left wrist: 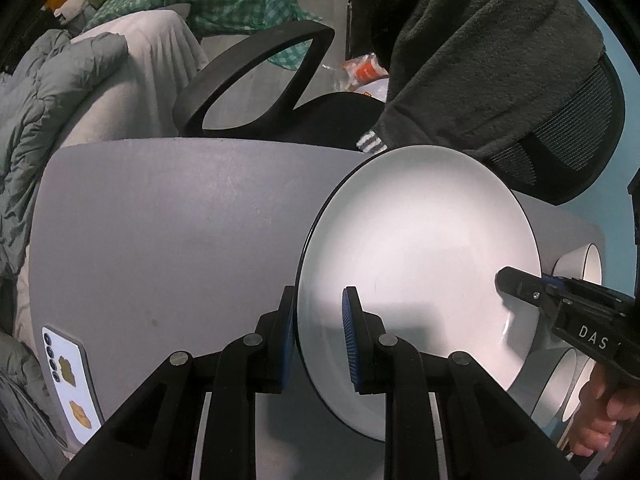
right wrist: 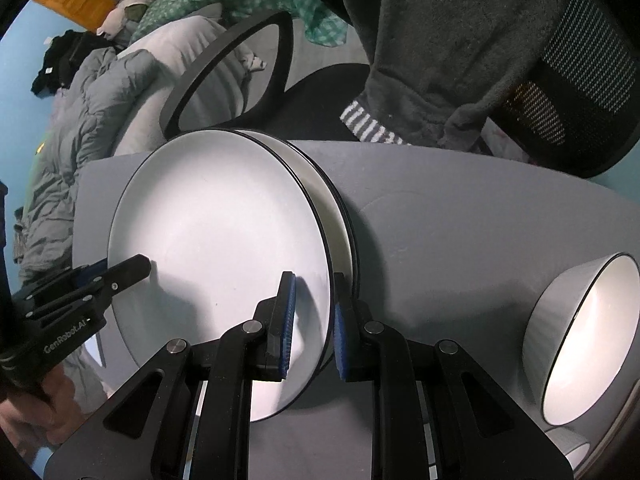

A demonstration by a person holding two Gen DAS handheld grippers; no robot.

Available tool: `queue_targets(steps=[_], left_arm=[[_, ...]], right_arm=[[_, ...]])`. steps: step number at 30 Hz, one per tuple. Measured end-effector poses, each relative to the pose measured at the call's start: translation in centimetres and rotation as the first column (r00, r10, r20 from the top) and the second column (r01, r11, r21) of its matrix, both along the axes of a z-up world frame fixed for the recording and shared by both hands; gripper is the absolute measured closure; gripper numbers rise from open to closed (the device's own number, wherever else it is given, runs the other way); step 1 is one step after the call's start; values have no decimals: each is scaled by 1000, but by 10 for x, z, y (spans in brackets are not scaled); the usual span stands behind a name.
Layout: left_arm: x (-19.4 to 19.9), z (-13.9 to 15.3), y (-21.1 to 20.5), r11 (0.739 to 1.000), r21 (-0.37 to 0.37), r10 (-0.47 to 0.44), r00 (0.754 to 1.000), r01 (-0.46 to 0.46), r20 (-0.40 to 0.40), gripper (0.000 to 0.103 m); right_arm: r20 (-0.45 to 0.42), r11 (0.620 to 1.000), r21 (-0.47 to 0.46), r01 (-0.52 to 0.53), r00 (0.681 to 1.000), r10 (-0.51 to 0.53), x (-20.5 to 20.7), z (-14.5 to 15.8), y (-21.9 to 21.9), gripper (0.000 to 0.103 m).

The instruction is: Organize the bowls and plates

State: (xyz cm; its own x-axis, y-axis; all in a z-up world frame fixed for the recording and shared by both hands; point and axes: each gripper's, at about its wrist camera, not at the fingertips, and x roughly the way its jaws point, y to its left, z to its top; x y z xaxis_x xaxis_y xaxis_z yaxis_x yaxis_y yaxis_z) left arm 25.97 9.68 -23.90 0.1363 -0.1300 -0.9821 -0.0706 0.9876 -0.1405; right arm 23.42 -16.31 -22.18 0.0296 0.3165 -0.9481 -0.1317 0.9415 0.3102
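Note:
A white plate with a thin black rim (left wrist: 420, 264) is held over the grey table by both grippers. My left gripper (left wrist: 320, 300) is shut on its near left rim, one pad above and one below. On the opposite rim my right gripper (right wrist: 314, 292) is shut the same way. In the right wrist view the held plate (right wrist: 216, 248) lies over a stack of like plates (right wrist: 338, 216), shifted a little to the left of them. Whether it touches the stack I cannot tell. Each gripper shows in the other's view: the right one (left wrist: 516, 284), the left one (right wrist: 136, 266).
Two white bowls with black rims lie on their sides at the right: a large bowl (right wrist: 588, 336) and a second bowl (right wrist: 572, 452). A phone (left wrist: 70, 376) lies near the table's (left wrist: 180, 220) left edge. An office chair (left wrist: 260, 80) draped with a dark robe (left wrist: 480, 60) stands behind.

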Motion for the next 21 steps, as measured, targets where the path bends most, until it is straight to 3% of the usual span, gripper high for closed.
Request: queue_targets(steps=[13,21], left_arm=[[4,0,-1,1000,-10,-22,1000,22,6,80],[3,10,0,1000,-19,-19,999,20,41,80]], right_arm=[[-100,993,62,104,990,-97,10,-1,-5,68],[-140,995,33,96,986,-90,11,2,-2,66]])
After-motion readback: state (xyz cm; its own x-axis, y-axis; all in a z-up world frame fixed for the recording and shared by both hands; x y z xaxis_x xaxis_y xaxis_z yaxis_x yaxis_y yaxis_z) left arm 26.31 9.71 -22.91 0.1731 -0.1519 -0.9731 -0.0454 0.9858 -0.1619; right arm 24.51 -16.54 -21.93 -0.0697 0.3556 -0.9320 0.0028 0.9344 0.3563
